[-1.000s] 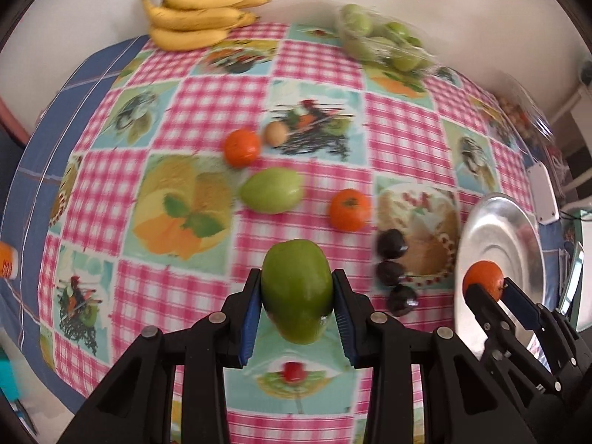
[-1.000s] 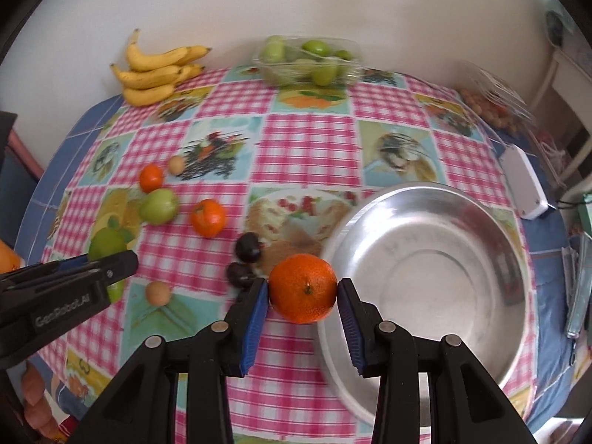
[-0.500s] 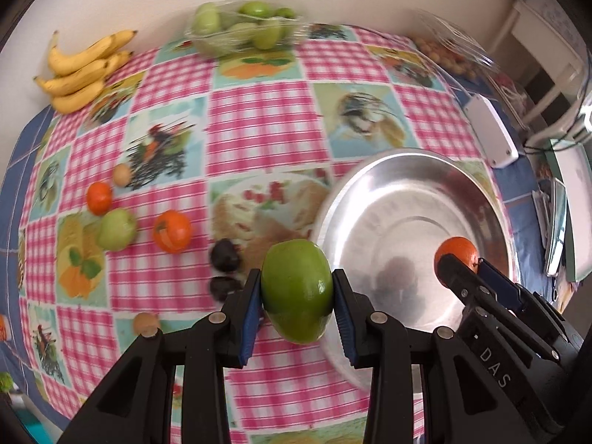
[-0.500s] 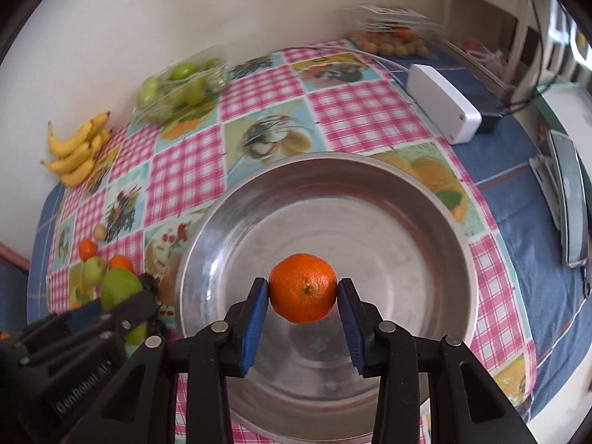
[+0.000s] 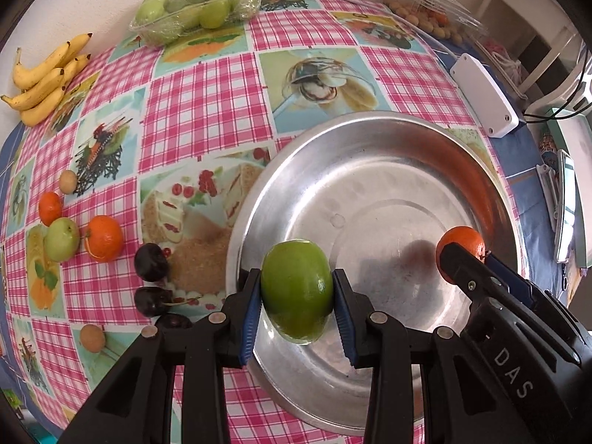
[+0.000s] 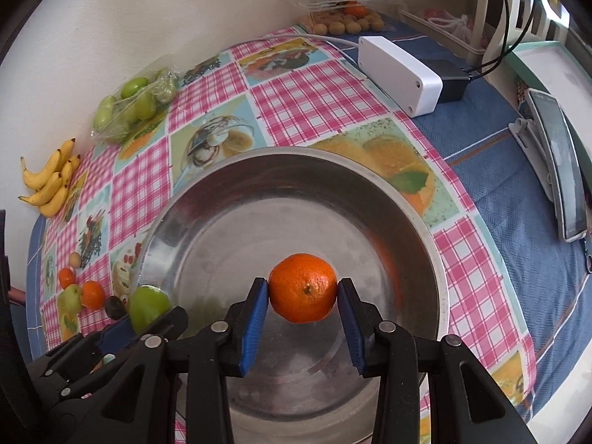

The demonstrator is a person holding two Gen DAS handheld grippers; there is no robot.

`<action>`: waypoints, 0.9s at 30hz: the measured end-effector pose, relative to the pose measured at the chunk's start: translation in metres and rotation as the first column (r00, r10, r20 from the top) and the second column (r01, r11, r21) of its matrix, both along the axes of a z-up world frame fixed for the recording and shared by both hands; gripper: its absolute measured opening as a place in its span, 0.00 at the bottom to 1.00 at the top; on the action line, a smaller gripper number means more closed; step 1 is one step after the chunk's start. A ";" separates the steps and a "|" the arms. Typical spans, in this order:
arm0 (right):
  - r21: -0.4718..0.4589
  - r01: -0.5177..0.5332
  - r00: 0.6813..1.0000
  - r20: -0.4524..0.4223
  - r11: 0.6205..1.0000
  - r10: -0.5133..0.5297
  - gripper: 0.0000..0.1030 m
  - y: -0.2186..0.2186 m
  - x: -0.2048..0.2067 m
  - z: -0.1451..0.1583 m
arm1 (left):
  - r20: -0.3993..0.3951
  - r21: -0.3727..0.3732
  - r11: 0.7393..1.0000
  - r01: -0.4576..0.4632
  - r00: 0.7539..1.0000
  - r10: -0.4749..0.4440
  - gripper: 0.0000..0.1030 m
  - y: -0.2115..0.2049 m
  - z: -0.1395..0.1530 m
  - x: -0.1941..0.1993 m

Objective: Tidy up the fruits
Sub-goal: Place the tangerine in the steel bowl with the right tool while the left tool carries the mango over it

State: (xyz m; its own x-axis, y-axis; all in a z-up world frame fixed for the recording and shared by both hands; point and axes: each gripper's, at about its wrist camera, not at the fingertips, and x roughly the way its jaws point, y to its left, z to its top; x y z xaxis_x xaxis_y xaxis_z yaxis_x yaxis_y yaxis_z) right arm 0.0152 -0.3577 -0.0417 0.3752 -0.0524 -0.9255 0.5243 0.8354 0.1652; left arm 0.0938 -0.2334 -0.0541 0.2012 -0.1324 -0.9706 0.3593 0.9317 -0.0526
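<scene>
Both claws (loaded) now over the steel bowl (image 5: 370,170) — fruit gripped.

Your left gripper (image 5: 298,303) sits low in the middle of its view, pointing down, its blue pads squeezing a green fruit (image 5: 297,293). Your right gripper (image 6: 302,296) sits low in its view too, pads tight on an orange (image 6: 303,287).

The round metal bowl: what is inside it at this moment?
The round metal bowl looks bare inside; a green fruit and an orange mandarin hang over it, gripped. The floor under them and the tools is hidden.
</scene>
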 end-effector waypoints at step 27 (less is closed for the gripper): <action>-0.010 -0.013 1.000 -0.006 1.000 0.013 0.53 0.001 0.000 0.006 | -0.002 -0.112 0.994 0.007 1.000 -0.007 0.42 0.027 0.020 -0.019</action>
